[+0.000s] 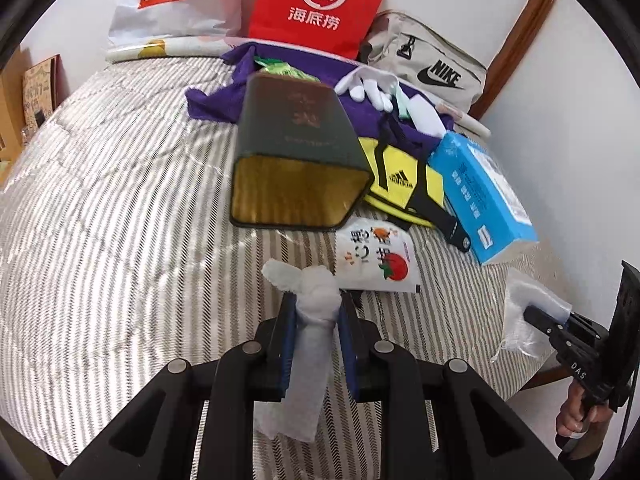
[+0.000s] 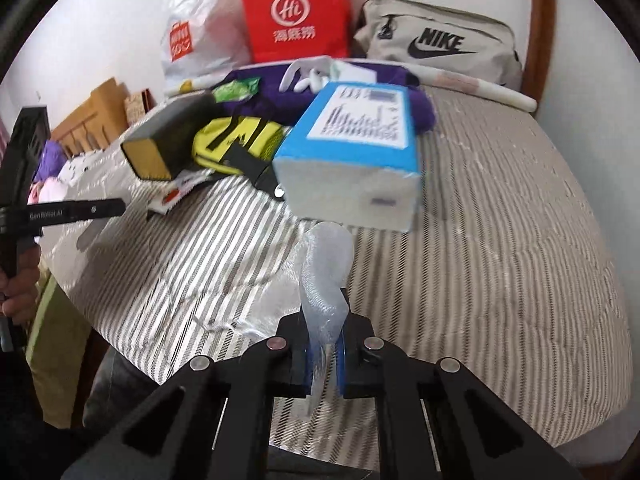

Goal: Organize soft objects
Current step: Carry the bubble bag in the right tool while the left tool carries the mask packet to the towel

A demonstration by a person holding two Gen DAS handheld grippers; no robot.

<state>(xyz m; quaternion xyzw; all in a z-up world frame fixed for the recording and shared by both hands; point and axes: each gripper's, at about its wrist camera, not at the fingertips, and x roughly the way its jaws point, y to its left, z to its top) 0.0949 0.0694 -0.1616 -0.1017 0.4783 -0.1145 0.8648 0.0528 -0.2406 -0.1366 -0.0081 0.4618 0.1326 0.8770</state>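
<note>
A bed with a striped grey-and-white quilt [image 1: 120,200] fills both views and carries every object shown. Against the white wall at its far edge stand a white MINISO plastic bag [image 1: 160,4], a red paper bag [image 1: 320,4] printed with a white "Hi" logo, and a beige Nike bag [image 1: 432,68]. In front of these lies a rumpled purple cloth [image 1: 212,100], with a pair of white gloves [image 1: 368,88] resting on it. Nearer the camera, a dark green tin [image 1: 296,152] lies on its side with its gold interior facing the viewer; just beside it are a yellow Adidas bag [image 1: 400,180] with black straps and a blue tissue pack [image 1: 484,196]. A white printed pouch [image 1: 376,260] lies flat on the quilt just below the tin. Left gripper [image 1: 318,312]: fingers drawn narrow and clamped on a white foam sheet [image 1: 308,360], twisted into a strip that rises past the fingertips and hangs below them, above the near part of the quilt. Right gripper [image 2: 325,344]: fingers nearly together, pinching a clear bubble-wrap piece [image 2: 326,272] that stands upright out of them, in front of the tissue pack. In the left wrist view the same gripper appears at the right edge, near the bed's edge, a hand [image 1: 580,412] around its handle.
</note>
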